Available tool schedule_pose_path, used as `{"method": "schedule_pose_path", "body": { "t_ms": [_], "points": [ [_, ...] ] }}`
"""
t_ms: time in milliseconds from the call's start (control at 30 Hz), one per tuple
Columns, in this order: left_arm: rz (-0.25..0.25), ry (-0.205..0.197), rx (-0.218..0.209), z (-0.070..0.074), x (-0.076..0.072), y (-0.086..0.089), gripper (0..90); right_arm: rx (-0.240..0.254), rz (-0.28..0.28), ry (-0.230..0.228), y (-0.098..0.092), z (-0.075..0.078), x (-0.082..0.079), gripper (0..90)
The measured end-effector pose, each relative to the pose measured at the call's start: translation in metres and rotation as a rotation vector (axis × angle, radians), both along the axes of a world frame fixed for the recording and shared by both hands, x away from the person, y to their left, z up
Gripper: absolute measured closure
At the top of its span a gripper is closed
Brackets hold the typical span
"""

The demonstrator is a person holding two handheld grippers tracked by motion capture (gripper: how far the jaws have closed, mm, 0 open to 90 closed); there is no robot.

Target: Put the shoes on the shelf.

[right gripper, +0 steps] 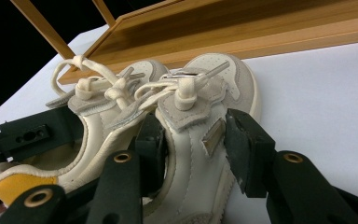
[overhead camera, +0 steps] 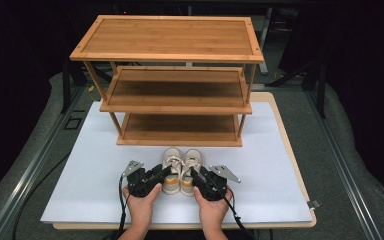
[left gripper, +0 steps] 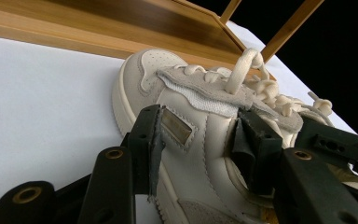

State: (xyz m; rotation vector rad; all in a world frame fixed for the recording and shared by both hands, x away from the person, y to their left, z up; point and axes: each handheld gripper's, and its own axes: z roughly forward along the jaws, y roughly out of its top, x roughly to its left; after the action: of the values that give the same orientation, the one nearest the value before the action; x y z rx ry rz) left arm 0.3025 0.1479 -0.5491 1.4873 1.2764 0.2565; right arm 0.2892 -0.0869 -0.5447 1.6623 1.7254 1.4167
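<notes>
On the white desk (overhead camera: 90, 190), just before the wooden shelf (overhead camera: 180, 137), each hand-held gripper, the left (overhead camera: 166, 172) and the right (overhead camera: 194, 173), closes around one small cream shoe (overhead camera: 172, 167) (overhead camera: 191, 167) (light, soft-sided, probably best held at the stiffer middle).

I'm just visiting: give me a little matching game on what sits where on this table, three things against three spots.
Things:
1. left shoe
2. right shoe
3. wooden rack

Spots:
A. at the back of the white board, shelves bare
B. between the left tongs' jaws
C. between the right tongs' jaws

Pairs: 1-B, 2-C, 3-A
</notes>
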Motion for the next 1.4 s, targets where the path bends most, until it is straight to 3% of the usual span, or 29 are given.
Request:
{"method": "schedule_pose_path", "body": {
  "t_ms": [100,267,300,333,367,400,433,600,633,667,900,1400],
  "points": [
    [-0.001,0.000,-0.001,0.001,-0.001,0.001,55.1,0.012,0.025,-0.002,-0.001,0.001,0.000,59.3],
    [0.004,-0.008,-0.010,0.006,-0.002,0.002,55.2,0.001,0.005,-0.014,0.001,0.006,-0.001,59.4],
    [0.001,-0.010,-0.011,0.008,-0.002,0.003,55.2,0.023,0.051,-0.015,-0.001,0.007,-0.001,59.4],
    [0.002,-0.012,-0.013,0.009,-0.002,0.003,55.2,-0.006,-0.014,-0.020,0.002,0.008,-0.001,59.4],
    [0.001,-0.014,-0.012,0.011,-0.002,0.003,55.2,0.030,0.064,-0.019,-0.001,0.009,-0.001,59.4],
    [0.000,-0.016,-0.012,0.012,-0.002,0.004,55.2,0.045,0.091,-0.022,-0.002,0.011,-0.001,59.4],
    [0.000,-0.016,-0.015,0.013,-0.002,0.004,55.2,0.013,0.024,-0.029,0.001,0.012,-0.001,59.4],
    [-0.001,-0.015,-0.016,0.018,-0.002,0.004,55.3,0.003,0.014,-0.030,0.002,0.017,-0.001,59.4],
    [-0.001,-0.018,-0.017,0.020,-0.002,0.005,55.3,0.021,0.057,-0.024,0.000,0.019,-0.001,59.4],
    [-0.003,-0.017,-0.017,0.020,-0.001,0.005,55.3,0.008,0.025,-0.031,0.002,0.021,-0.001,59.4],
    [-0.007,-0.026,-0.027,0.032,-0.001,0.007,55.2,0.008,0.016,-0.031,0.003,0.032,-0.001,59.2],
    [-0.009,-0.049,-0.029,0.055,-0.002,0.010,55.3,0.026,0.027,-0.061,0.005,0.055,-0.001,59.3]
  ]
}}
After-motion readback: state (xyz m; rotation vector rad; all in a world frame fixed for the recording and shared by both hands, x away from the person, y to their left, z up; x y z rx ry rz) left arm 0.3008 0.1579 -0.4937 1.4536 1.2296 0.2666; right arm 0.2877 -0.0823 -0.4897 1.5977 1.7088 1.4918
